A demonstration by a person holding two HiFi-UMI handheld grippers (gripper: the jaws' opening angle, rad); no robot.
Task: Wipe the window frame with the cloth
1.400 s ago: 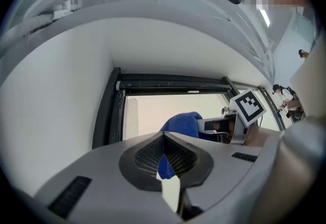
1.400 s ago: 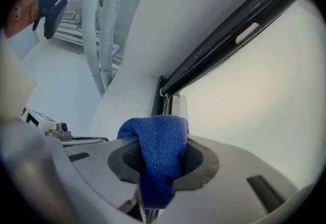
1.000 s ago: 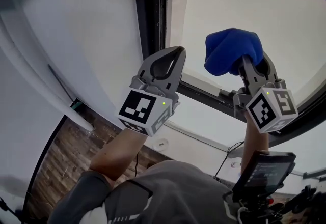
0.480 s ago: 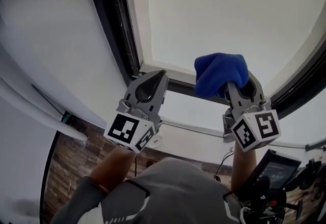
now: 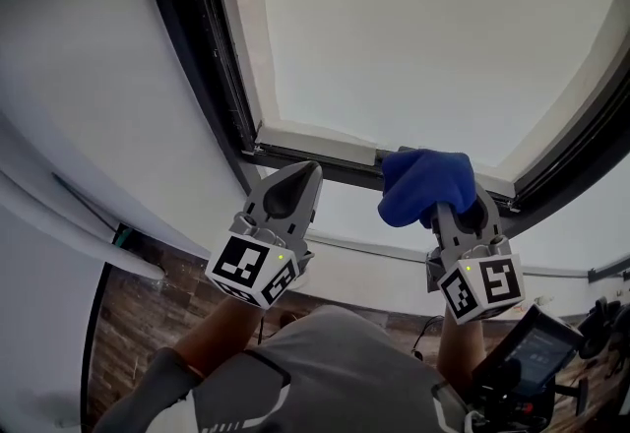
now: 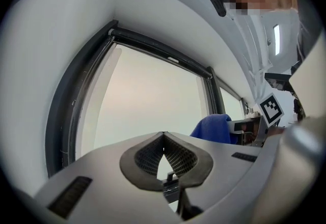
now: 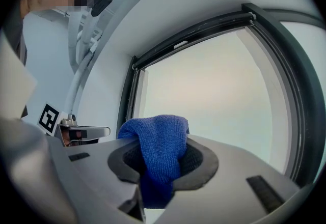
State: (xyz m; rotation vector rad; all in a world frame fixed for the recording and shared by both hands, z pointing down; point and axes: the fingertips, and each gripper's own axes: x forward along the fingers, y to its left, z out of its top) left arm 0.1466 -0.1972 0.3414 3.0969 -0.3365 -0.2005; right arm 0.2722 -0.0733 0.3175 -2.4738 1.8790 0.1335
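Observation:
A dark window frame (image 5: 219, 77) runs down the left side and along the bottom of a pale pane. My right gripper (image 5: 455, 212) is shut on a bunched blue cloth (image 5: 423, 185), which sits against the frame's bottom rail. In the right gripper view the blue cloth (image 7: 158, 149) bulges up from between the jaws, with the window frame (image 7: 128, 98) beyond. My left gripper (image 5: 298, 178) is shut with nothing in it, its tip just below the bottom rail near the lower left corner. In the left gripper view the left gripper (image 6: 163, 137) points at the pane, with the blue cloth (image 6: 213, 127) at its right.
White wall (image 5: 89, 77) lies left of the window. Below are a brown wood floor (image 5: 133, 308), the person's grey sleeves and a dark device with a screen (image 5: 527, 354) at lower right. A second pane with its frame (image 5: 581, 141) stands at the right.
Both grippers have come closer to the bottom rail. The cloth now meets the frame's lower rail, and the view has tilted so more of the pane shows.

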